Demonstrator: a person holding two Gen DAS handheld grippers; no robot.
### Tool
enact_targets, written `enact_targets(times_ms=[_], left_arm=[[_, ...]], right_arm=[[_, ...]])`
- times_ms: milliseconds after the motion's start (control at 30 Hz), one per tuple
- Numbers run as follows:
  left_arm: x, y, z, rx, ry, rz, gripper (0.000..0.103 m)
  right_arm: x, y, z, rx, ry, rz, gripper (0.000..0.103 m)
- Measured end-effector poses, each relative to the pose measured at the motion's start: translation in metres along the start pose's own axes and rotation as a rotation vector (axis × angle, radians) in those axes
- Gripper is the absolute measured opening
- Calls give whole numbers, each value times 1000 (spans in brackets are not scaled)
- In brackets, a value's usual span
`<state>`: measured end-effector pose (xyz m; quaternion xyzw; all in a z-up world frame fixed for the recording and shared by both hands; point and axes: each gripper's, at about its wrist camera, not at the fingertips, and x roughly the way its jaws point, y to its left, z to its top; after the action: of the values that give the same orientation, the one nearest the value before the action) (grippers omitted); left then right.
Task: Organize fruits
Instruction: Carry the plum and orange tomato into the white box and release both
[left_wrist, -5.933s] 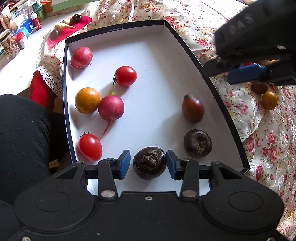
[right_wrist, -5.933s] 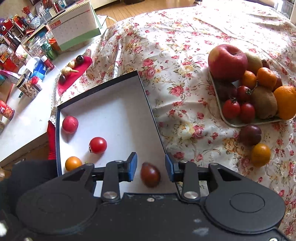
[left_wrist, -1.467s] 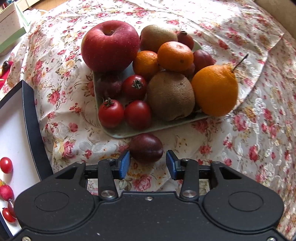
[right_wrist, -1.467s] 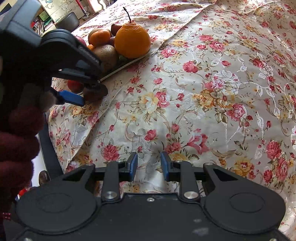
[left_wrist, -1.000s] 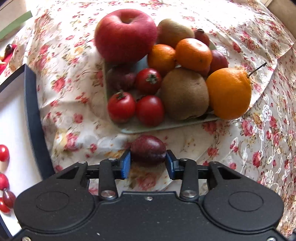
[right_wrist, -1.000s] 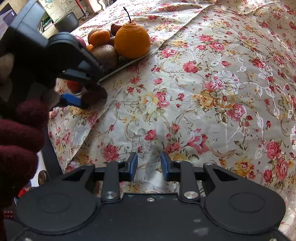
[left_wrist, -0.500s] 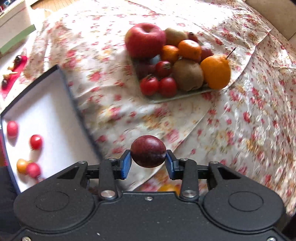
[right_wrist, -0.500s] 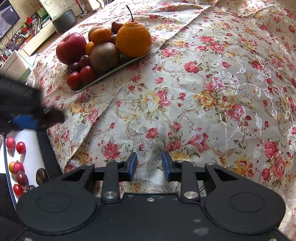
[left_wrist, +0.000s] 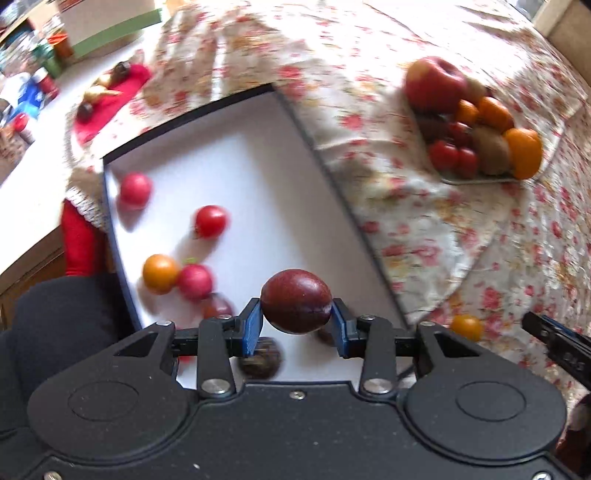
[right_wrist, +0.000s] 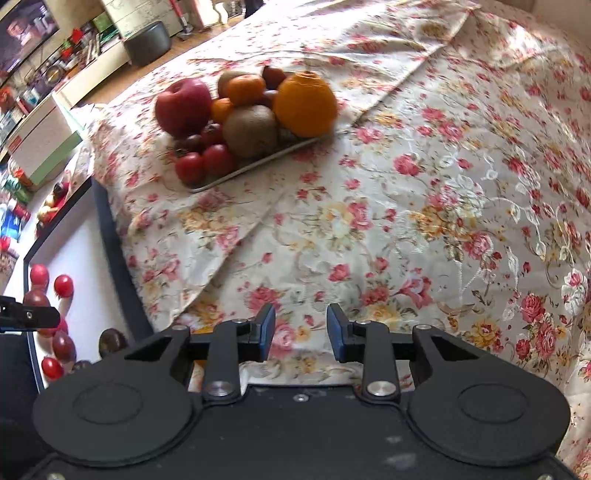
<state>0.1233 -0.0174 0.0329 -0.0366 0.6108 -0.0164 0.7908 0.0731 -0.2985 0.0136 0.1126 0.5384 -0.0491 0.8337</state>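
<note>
Surface: bench draped w/ cream floral cloth (right_wrist: 424, 192), rose pattern, creased and folded near the middle. On it, a flat box lid (left_wrist: 325, 199), dark rim, white inside, lying at the cloth's left edge.

Left hand-held gripper (left_wrist: 296, 325): jaws about half spread, blue pads pressing both sides of a dark red plum (left_wrist: 296, 312), held in the air above the near right part of the lid.

In the lid, left side: red radish (left_wrist: 135, 188), red tomato (left_wrist: 210, 220), small orange fruit (left_wrist: 160, 272) touching a second radish (left_wrist: 195, 281); dark brown pieces lower down, blurred.

Tray (right_wrist: 258, 164) further off on the cloth, piled: apple (right_wrist: 183, 105), big orange (right_wrist: 306, 103), kiwi (right_wrist: 251, 129), tomatoes, mandarins.

One small orange fruit (left_wrist: 466, 326) loose on the cloth, just right of the lid's near corner.

Right hand-held gripper (right_wrist: 301, 328): over bare cloth, jaws opening, nothing between pads.

Room: beyond the cloth's left edge, a white counter (left_wrist: 33, 184) w/ bottles, jars, a cardboard box w/ green stripe (left_wrist: 107, 29), red mat (left_wrist: 110, 96). Far back, shelves, a screen, a grey stool (right_wrist: 147, 43), wood floor.
</note>
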Motion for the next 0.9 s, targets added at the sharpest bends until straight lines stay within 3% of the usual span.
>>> enact_targets(times_ms=[200, 433, 900], left_arm=[[11, 44, -7, -63, 20, 44, 47], [22, 69, -14, -77, -31, 97, 47], [36, 70, -18, -74, -3, 90, 47]], right_arm=[[-4, 23, -1, -42, 12, 28, 39], [-5, 45, -6, -82, 28, 34, 45], [35, 66, -21, -137, 126, 4, 52]])
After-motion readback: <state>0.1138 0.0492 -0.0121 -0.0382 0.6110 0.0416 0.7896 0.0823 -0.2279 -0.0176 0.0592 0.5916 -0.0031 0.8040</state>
